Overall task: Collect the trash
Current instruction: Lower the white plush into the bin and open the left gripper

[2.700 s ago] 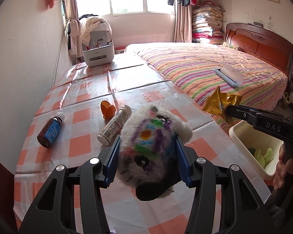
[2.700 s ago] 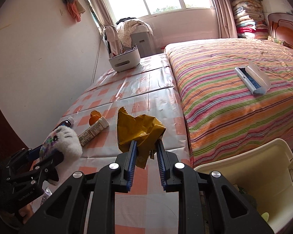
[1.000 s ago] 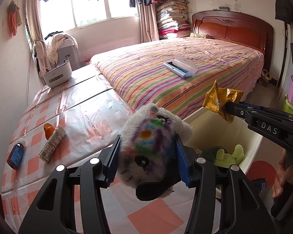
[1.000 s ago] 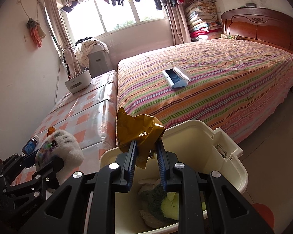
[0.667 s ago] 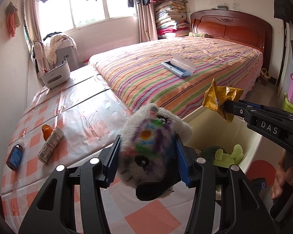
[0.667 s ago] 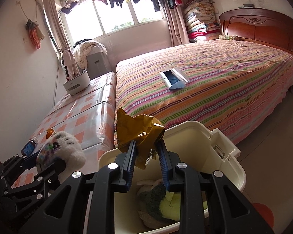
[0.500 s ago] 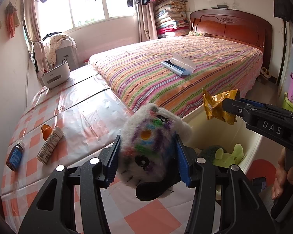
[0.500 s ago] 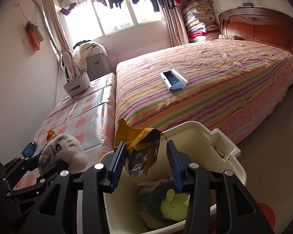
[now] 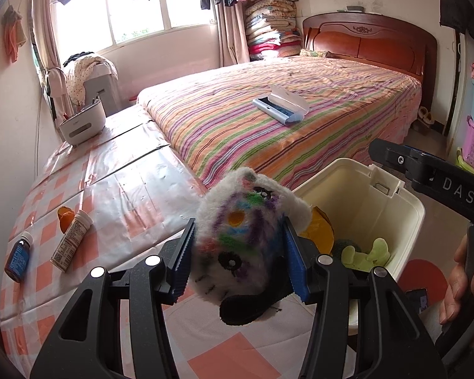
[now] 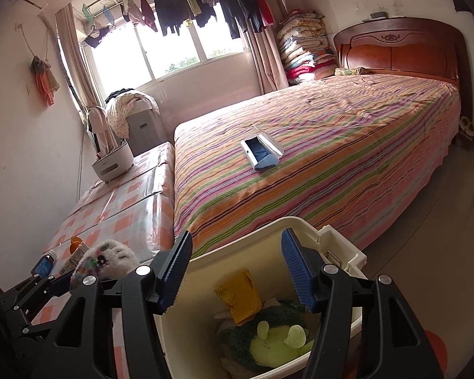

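My left gripper [image 9: 239, 254] is shut on a white fluffy toy with coloured marks [image 9: 243, 237], held above the table edge beside the cream bin [image 9: 407, 218]. My right gripper [image 10: 237, 271] is open and empty above the bin [image 10: 338, 243]. The gold wrapper [image 10: 241, 295] lies inside the bin, next to a green plush toy [image 10: 273, 342]; it also shows in the left wrist view [image 9: 322, 229]. The toy and left gripper appear at lower left of the right wrist view [image 10: 106, 260].
On the checked tablecloth [image 9: 110, 195] lie a white bottle [image 9: 72, 243], a dark bottle [image 9: 17, 255] and an orange piece [image 9: 64, 218]. A white holder [image 9: 82, 123] stands at the far end. The striped bed [image 9: 300, 120] holds a blue-white case [image 9: 281, 107].
My right gripper opened and the gold wrapper dropped into the bin. Both grippers earlier moved from the table over toward the bin. The left gripper still holds the toy.
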### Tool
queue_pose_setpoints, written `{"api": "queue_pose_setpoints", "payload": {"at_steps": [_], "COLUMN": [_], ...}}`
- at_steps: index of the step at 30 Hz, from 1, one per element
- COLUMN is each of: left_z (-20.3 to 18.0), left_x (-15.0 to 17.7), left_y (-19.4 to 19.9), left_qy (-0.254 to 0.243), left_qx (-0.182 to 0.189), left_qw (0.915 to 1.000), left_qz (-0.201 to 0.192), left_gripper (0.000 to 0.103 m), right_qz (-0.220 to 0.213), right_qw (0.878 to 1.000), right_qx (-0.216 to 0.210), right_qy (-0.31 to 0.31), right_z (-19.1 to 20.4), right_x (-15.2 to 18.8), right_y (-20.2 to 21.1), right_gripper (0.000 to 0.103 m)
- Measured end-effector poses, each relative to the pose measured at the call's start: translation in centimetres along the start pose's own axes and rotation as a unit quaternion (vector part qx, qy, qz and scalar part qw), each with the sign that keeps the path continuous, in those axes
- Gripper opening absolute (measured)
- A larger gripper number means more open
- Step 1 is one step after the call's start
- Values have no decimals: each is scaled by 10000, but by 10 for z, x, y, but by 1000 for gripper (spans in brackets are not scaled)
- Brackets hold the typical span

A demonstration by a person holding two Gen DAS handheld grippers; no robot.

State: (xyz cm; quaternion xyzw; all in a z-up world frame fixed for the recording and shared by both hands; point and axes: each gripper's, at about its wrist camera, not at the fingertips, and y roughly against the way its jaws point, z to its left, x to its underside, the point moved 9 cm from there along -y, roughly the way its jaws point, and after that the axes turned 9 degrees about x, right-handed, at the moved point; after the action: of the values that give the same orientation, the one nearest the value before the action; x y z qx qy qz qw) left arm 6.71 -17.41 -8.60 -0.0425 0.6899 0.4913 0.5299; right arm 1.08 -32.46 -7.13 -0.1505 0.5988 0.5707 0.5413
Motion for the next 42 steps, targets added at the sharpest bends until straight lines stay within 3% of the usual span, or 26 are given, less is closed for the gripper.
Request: {"api": "queue_pose_setpoints", "payload": {"at_steps": [11,28,35,37,42], "left_z": [-20,-39,-40,-38,-26], "left_x": [-7,-9,-10,-12,-13], "left_y": [-16,-35,-34,-30,-23], "left_qy": [-43,-141,-183,-200,-195], "left_qx": [255,440,343,234,-28], "left_qw": [9996,9987,9991,9995,9998], "left_qz": [65,216,164,94,23], "left_gripper": [50,53,64,76,77], "right_qz": [-187,-206,-208,-203,-221], "right_qw": [9943,9938,9938,9938,9938], "right_qx": [1049,1091,1093,1096,1093], "right_qy": [4,-23,-27,-25,4], "right_z": [-33,-40,-40,-40,-38], "right_x": [-10,-12,-13,-13,-13], "right_y": [-1,0,0,0,0], "right_gripper": [57,58,58,58,58]}}
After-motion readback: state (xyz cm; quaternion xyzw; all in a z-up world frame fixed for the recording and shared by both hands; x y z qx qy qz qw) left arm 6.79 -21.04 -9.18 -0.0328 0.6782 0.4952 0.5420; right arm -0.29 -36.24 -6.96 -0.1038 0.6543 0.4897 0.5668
